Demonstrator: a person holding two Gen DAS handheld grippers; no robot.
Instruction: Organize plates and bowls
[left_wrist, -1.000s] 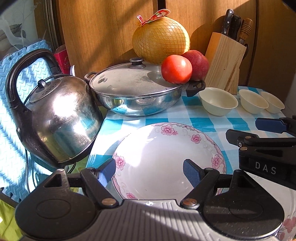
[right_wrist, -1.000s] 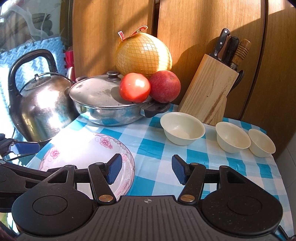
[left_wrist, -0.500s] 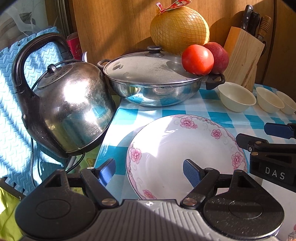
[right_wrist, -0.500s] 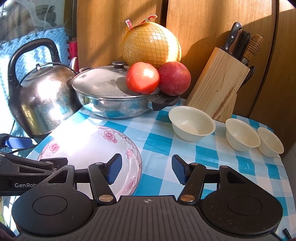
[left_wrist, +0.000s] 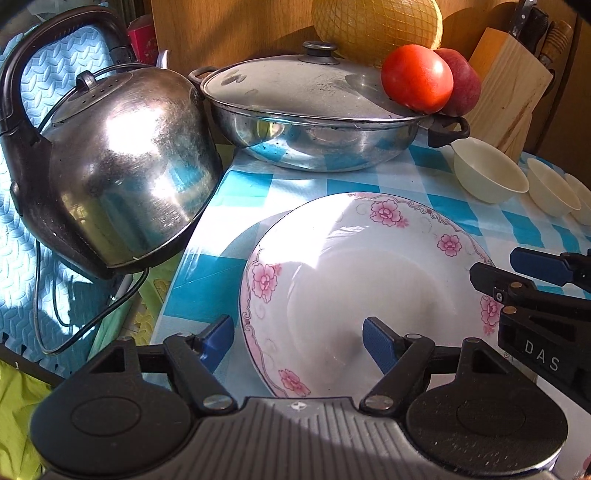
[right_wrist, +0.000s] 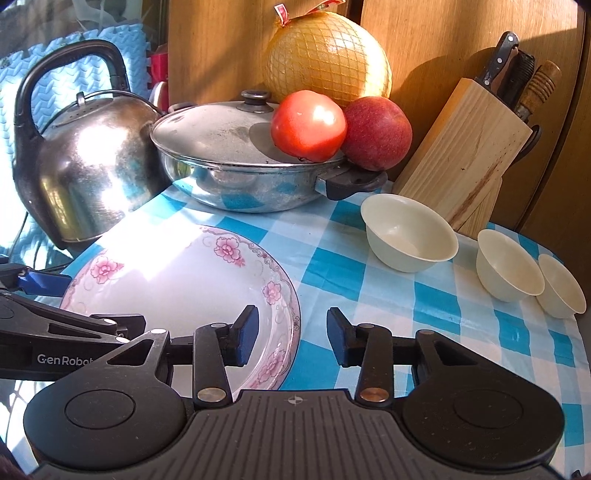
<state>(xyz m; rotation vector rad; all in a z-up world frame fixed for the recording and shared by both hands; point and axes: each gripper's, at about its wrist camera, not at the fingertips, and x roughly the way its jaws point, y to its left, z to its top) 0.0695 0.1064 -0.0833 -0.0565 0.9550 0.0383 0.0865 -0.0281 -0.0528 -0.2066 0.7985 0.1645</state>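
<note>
A white plate with pink flowers (left_wrist: 354, 280) lies on the blue checked tablecloth; it also shows in the right wrist view (right_wrist: 184, 280). My left gripper (left_wrist: 297, 338) is open and empty, its two fingers straddling the plate's near left rim. My right gripper (right_wrist: 291, 336) is open and empty, straddling the plate's right rim. Three cream bowls stand to the right: a large one (right_wrist: 408, 232), a middle one (right_wrist: 508, 264) and a small one (right_wrist: 561, 286).
A steel kettle (left_wrist: 122, 173) stands left of the plate at the table edge. A lidded steel pan (right_wrist: 240, 162) sits behind, with a tomato (right_wrist: 308, 125) and apple (right_wrist: 376, 133) on it. A netted pomelo (right_wrist: 328, 59) and knife block (right_wrist: 465, 158) stand at the back.
Both grippers have moved forward and down toward the plate. The left one has shifted left, so the kettle looms larger. Both stay open.
</note>
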